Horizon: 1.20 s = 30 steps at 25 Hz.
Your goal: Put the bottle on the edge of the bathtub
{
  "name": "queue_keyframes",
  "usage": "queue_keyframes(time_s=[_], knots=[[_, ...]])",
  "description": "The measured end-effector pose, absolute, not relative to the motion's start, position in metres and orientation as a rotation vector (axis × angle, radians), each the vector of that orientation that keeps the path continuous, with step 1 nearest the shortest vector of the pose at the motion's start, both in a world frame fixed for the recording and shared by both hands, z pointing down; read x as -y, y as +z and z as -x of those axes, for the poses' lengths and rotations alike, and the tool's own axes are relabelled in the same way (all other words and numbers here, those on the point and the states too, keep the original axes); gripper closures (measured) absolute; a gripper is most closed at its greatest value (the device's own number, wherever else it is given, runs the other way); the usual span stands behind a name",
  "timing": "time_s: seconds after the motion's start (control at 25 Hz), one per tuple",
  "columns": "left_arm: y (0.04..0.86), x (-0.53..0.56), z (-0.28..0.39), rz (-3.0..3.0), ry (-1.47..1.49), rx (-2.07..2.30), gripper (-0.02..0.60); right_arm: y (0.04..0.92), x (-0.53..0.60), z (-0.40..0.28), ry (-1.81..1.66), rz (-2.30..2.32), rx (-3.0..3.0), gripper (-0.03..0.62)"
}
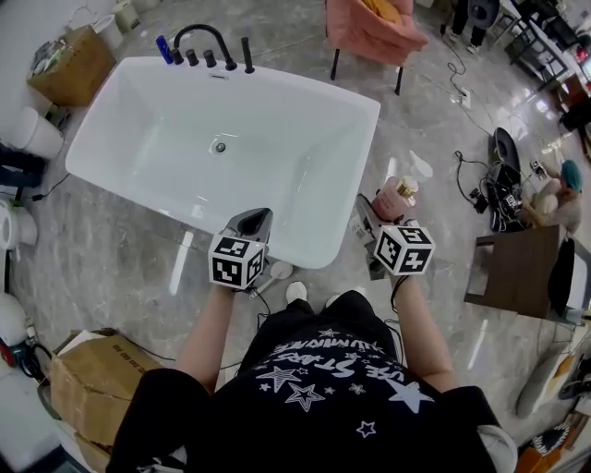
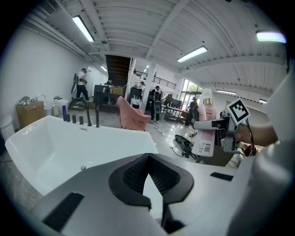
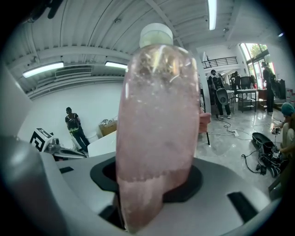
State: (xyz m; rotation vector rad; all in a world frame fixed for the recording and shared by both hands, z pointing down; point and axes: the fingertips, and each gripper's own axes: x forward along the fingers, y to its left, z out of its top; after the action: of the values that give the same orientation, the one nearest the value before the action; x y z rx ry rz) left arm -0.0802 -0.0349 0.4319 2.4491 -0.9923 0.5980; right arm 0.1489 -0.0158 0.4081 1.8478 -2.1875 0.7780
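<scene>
A pink bottle (image 3: 156, 129) with a pale cap stands upright between the jaws of my right gripper (image 3: 152, 184), which is shut on its lower part. In the head view the bottle (image 1: 397, 196) and right gripper (image 1: 383, 217) hang over the floor, just right of the white bathtub's (image 1: 305, 251) near right corner. My left gripper (image 1: 251, 224) hovers at the tub's near rim. Its jaws (image 2: 146, 159) are shut with nothing in them. The left gripper view also catches the bottle (image 2: 206, 124) to the right of the bathtub (image 2: 55, 147).
A black faucet set (image 1: 208, 42) sits on the tub's far rim. A pink chair (image 1: 369, 28) stands behind the tub. A dark stool (image 1: 517, 268), cables and a crouching person (image 1: 563, 194) are to the right. Cardboard boxes (image 1: 88, 397) lie near left.
</scene>
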Motion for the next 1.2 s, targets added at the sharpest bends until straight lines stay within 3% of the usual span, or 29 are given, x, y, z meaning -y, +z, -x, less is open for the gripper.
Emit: queue_keyframes(time_s=[0.88,1.2], knots=[[0.451,0.227,0.001,-2.325,0.609,1.278,0.566,0.461,0.308,-0.232,0.659,-1.685,2.31,0.375],[0.468,0.301,-0.004,-2.287,0.597,1.339,0.566,0.494,0.407,-0.232,0.619,-1.677,2.316,0.376]])
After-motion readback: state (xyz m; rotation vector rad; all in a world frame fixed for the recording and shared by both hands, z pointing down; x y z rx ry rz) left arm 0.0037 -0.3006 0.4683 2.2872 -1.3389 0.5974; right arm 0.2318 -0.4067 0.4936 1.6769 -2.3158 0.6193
